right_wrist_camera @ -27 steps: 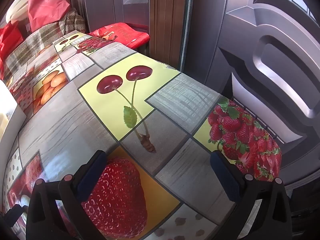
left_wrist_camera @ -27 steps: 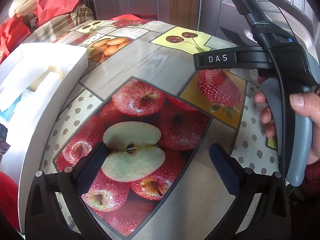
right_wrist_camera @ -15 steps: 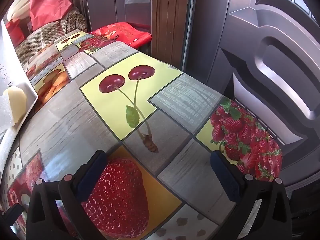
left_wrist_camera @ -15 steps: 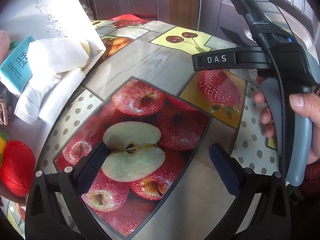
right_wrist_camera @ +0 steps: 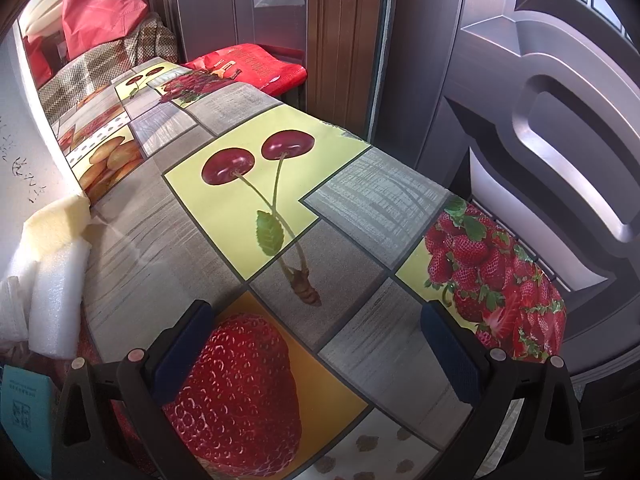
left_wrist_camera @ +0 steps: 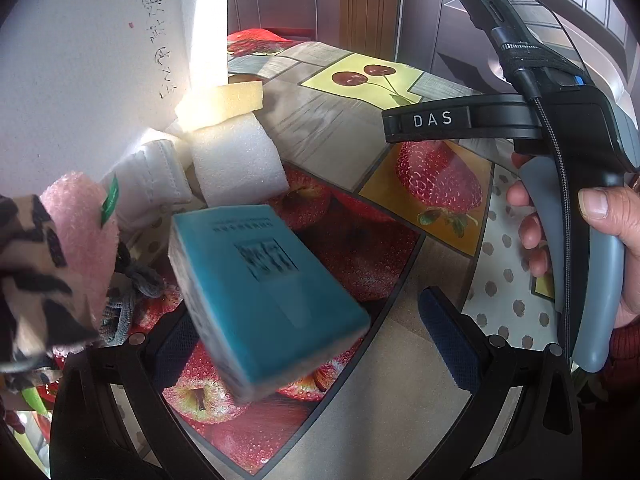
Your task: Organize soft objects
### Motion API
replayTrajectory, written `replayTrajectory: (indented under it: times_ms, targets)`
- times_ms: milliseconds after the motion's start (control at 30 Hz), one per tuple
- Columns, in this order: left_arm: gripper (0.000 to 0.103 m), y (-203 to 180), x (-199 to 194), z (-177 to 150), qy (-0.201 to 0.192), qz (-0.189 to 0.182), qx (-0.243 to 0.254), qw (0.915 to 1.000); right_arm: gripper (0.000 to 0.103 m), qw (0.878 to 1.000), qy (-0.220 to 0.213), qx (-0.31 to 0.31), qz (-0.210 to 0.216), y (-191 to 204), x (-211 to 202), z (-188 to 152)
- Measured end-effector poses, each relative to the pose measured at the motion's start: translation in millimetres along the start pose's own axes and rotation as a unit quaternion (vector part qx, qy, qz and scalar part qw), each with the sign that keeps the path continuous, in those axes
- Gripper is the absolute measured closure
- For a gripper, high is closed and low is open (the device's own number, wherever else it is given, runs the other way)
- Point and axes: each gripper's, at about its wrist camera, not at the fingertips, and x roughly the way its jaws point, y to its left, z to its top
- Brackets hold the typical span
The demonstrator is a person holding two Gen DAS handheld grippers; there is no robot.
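Note:
A white box is tipped on its side at the left, and soft things spill from it onto the fruit-print table. A teal sponge block, blurred, lies between the fingers of my open left gripper. Behind it are a white foam block, a yellow sponge, a white cloth piece, a pink foam piece and a leopard-print cloth. My right gripper is open and empty over the strawberry print; the foam and teal sponge show at its left.
The right gripper's body and the hand holding it stand at the right of the left wrist view. A metal door lies beyond the table's far edge. Red bags and a red cushion sit at the far end.
The white box has tipped over and its soft contents have tumbled out onto the table, the teal sponge landing between the left gripper's fingers. Both grippers have stayed in place, open.

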Motion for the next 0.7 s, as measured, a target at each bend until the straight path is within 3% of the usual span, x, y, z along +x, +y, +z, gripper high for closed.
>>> replayTrajectory:
  times_ms: [700]
  targets:
    - [0.001, -0.2, -1.0, 0.0, -0.001, 0.000, 0.000, 1.0000, 0.000, 1.000, 0.000, 0.000, 0.000, 1.0, -1.6, -0.3]
